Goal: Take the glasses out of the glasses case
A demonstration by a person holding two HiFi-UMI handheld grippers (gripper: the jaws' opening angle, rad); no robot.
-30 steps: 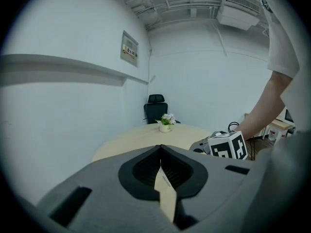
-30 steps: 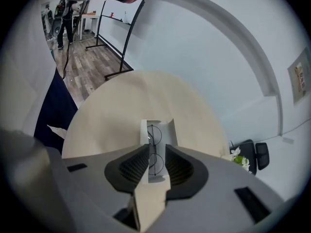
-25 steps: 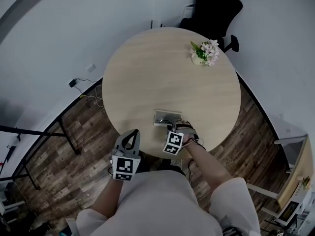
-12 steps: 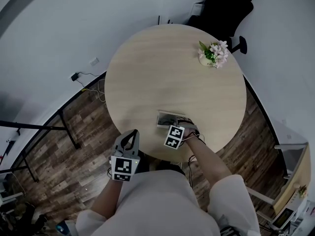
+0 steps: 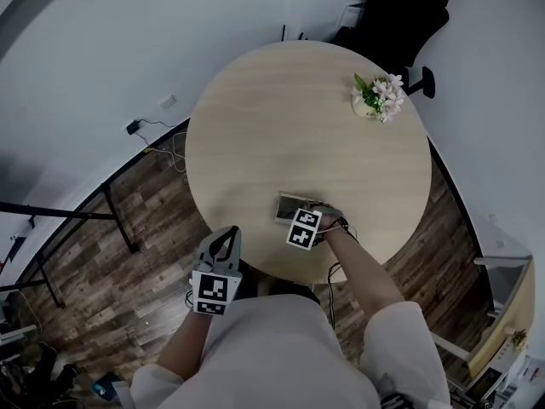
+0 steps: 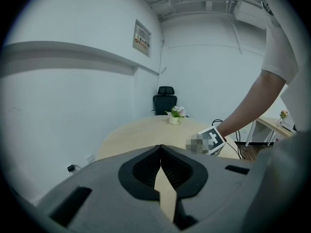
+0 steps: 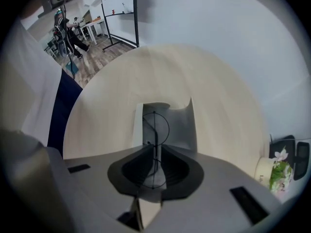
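An open grey glasses case (image 5: 289,203) lies near the table's (image 5: 281,118) front edge, also seen in the right gripper view as the case (image 7: 177,125). Thin black round-lens glasses (image 7: 156,125) stand up out of it. My right gripper (image 7: 152,147) points straight down over the case; its jaws have just been closing and now pinch the wire frame between their tips. In the head view its marker cube (image 5: 304,228) covers the case's near end. My left gripper (image 5: 224,239) hovers off the table's front edge, shut and empty (image 6: 161,147).
A small pot of pink and white flowers (image 5: 377,97) stands at the table's far right. A black office chair (image 5: 400,7) sits beyond the table. Cables and a socket (image 5: 136,128) lie on the wood floor at left.
My right gripper has come further over the case and lower onto it, and its jaws have closed on the glasses. The left gripper has hardly moved.
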